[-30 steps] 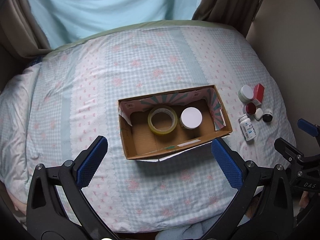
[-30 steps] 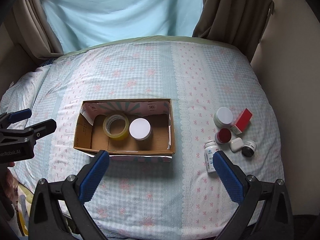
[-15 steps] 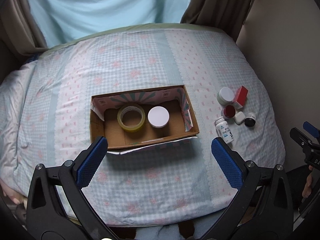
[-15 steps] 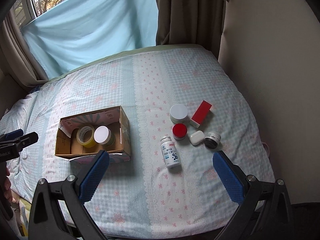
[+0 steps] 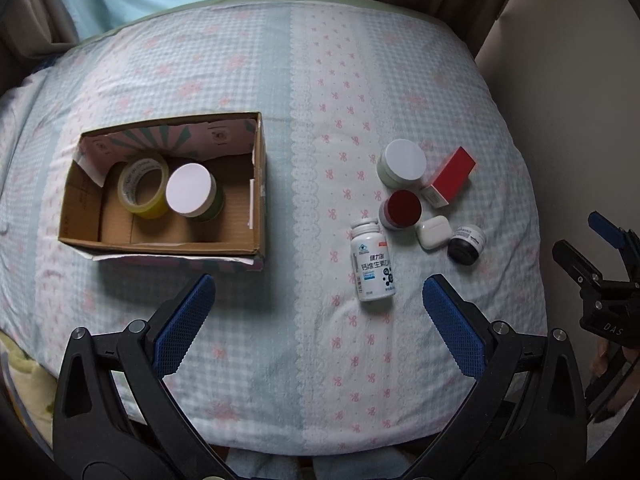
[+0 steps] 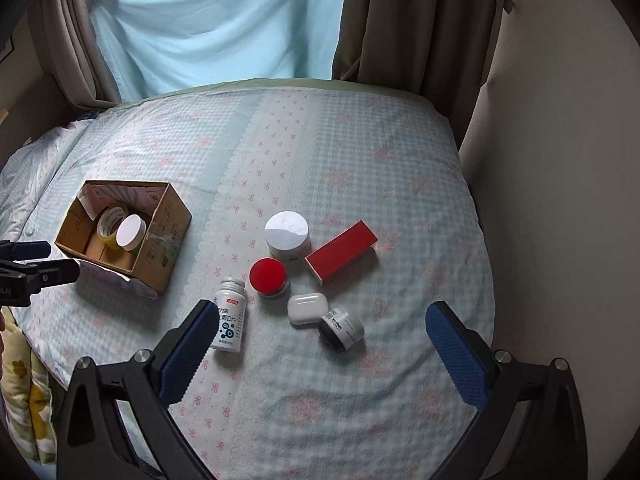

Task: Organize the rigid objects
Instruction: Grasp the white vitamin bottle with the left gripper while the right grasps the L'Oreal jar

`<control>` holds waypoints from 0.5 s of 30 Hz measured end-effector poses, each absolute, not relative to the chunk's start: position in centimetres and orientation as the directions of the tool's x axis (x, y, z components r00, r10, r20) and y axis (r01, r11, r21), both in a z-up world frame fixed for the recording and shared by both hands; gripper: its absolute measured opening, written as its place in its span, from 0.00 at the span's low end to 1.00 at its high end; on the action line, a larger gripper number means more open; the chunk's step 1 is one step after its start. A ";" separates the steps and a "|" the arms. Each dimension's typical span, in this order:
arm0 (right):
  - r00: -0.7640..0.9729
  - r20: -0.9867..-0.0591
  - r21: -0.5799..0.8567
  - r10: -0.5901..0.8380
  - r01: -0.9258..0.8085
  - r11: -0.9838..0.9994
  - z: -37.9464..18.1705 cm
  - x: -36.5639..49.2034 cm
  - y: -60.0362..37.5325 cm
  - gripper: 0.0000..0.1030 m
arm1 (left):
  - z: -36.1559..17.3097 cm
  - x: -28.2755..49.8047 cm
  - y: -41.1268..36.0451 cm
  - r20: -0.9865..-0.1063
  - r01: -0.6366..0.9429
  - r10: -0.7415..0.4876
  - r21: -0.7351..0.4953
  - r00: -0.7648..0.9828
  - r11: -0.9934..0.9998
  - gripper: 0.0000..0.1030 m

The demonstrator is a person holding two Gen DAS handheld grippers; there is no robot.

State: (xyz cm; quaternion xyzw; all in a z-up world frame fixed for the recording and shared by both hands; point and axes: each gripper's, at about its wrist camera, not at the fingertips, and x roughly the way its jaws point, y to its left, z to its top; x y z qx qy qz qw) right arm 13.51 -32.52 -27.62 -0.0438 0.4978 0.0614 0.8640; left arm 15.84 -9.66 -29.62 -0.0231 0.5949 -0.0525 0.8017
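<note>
- The white pill bottle (image 6: 229, 316) lay on its side on the bed (image 6: 360, 152), nearest my right gripper (image 6: 318, 344) and just beside the red-lidded jar (image 6: 268, 277).
- I judged it light, stiff and smooth, likely to roll; the best hold looked to be across its body, below the cap.
- Around it sat the rest of the loose things: a white-lidded jar (image 6: 287, 236), a red box (image 6: 341, 251), a white earbud case (image 6: 307, 307) and a small dark jar (image 6: 341, 329) tipped over, all close together.
- The earbud case looked slick and rounded; the red box offered flat sides for an easy pinch.
- The cardboard box (image 5: 168, 248) stood well apart to the left, already holding a roll of tape (image 5: 143, 184) and another white-lidded jar (image 5: 191, 195).
- My right gripper hung over the cluster with its blue pads spread wide, holding nothing.
- My left gripper (image 5: 316, 320) hovered between box and cluster, also spread wide and empty.
- The soft quilt gave underneath, so I expected a pressed bottle to sink rather than skid.
</note>
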 end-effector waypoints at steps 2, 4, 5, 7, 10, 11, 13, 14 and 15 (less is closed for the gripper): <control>0.478 -0.875 -0.029 0.074 -0.205 0.978 -30.1 14.4 -32.9 1.00 | -31.9 16.8 -11.6 -0.957 0.059 -0.103 -0.090 0.270 0.994 1.00; 0.454 -0.888 -0.050 0.076 -0.259 0.965 -32.7 15.0 -33.1 1.00 | -34.6 17.8 -13.3 -0.965 0.049 -0.100 -0.091 0.242 0.995 1.00; 0.432 -0.898 -0.049 0.081 -0.282 0.958 -34.1 15.2 -33.2 1.00 | -35.9 18.2 -13.8 -0.968 0.043 -0.102 -0.094 0.228 0.995 0.99; 0.393 -0.915 -0.046 0.088 -0.320 0.946 -36.6 15.5 -33.7 0.99 | -38.4 19.0 -14.9 -0.974 0.027 -0.097 -0.093 0.203 0.995 0.95; 0.345 -0.934 -0.033 0.098 -0.356 0.934 -40.0 16.0 -34.1 0.96 | -42.0 19.9 -16.1 -0.984 0.004 -0.094 -0.095 0.155 0.996 0.92; 0.331 -0.938 -0.030 0.100 -0.367 0.930 -40.9 16.3 -34.3 0.94 | -43.1 20.1 -16.4 -0.985 0.001 -0.092 -0.093 0.143 0.996 0.90; 0.307 -0.946 -0.029 0.101 -0.393 0.919 -42.4 16.6 -34.2 0.88 | -45.0 20.5 -16.9 -0.991 -0.005 -0.084 -0.085 0.108 0.996 0.85; 0.298 -0.949 -0.033 0.099 -0.408 0.912 -43.0 16.8 -34.2 0.86 | -45.9 20.6 -17.0 -0.992 -0.010 -0.085 -0.086 0.089 0.996 0.84; 0.293 -0.951 -0.037 0.098 -0.422 0.906 -43.5 17.0 -34.1 0.86 | -46.6 20.7 -17.1 -0.994 -0.016 -0.084 -0.086 0.075 0.996 0.80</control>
